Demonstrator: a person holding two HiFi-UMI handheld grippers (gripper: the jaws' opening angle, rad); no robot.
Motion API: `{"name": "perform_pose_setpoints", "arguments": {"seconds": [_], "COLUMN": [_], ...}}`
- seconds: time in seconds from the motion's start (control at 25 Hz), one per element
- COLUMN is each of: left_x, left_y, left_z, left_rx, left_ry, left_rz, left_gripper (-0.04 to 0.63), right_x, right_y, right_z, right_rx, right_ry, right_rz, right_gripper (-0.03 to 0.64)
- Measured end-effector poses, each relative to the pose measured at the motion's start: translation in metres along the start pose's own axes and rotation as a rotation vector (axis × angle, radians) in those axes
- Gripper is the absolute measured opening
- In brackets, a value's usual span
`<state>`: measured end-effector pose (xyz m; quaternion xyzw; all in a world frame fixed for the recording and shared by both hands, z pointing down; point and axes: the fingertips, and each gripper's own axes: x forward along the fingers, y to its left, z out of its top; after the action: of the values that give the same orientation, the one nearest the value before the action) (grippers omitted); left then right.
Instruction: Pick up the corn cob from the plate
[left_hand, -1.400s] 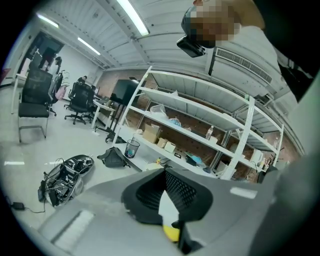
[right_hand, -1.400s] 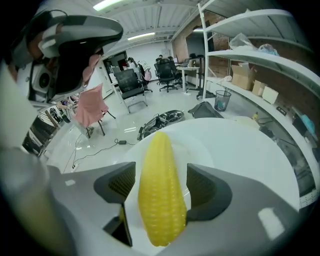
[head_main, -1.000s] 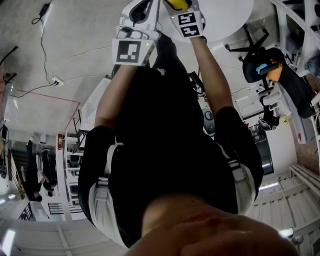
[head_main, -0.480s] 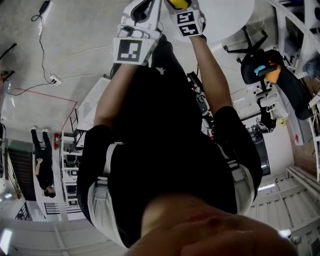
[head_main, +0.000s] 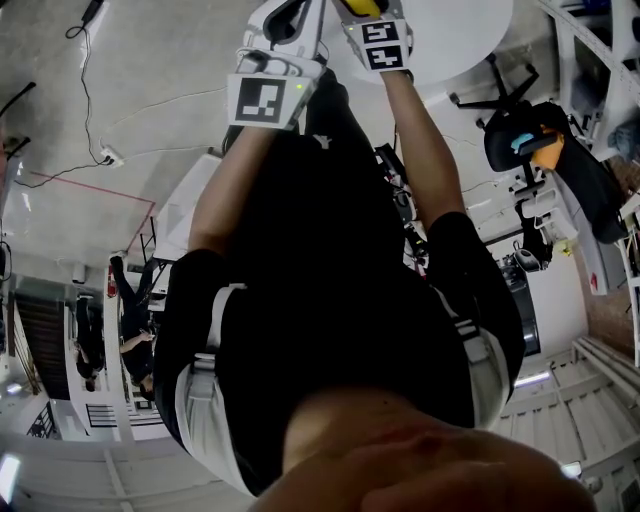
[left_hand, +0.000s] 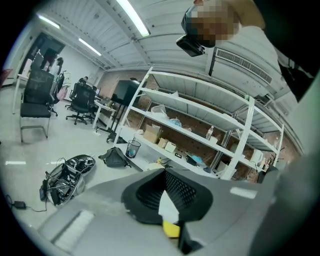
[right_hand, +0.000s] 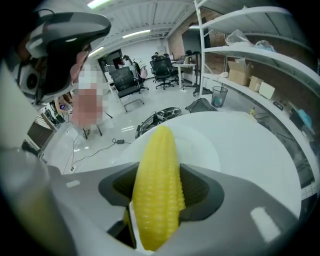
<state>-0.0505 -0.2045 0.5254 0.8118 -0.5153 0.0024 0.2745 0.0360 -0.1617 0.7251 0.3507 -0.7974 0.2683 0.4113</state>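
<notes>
Right gripper view: what is closest?

— The corn cob (right_hand: 157, 192). It stands between the jaws of the right gripper (right_hand: 160, 167). The jaws have just been closing. The black pads (right_hand: 200, 192) press on both sides of the cob, so they are still quite far apart.

— What is behind the corn?

— The white plate (right_hand: 200, 147), on a round white table (right_hand: 260, 155). Whether the cob touches the plate cannot be told.

— And the left gripper (left_hand: 164, 172)?

— Its jaws are together, with nothing between them. In the head view it is just beside the right one, held out in front of the person.

— What is far away?

— A black bag (left_hand: 116, 158) on the floor, black chairs (right_hand: 125, 82), a bin (right_hand: 218, 96) and long shelves (right_hand: 260, 55).
</notes>
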Motion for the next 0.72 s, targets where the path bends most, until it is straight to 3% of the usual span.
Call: {"name": "perform_pose_setpoints", "arguments": {"seconds": [0.72], "left_x": [-0.015], "left_y": [-0.017], "left_z": [0.013], "left_rx": [0.018], "left_ry": [-0.034], "left_rz": [-0.007], "left_gripper": [0.002], "right_x": [-0.022], "right_y": [0.001], "right_z": [0.007], "right_rx": [0.054], "right_ry": [-0.053], "right_rz": [-0.021], "right_gripper": [0.247]}}
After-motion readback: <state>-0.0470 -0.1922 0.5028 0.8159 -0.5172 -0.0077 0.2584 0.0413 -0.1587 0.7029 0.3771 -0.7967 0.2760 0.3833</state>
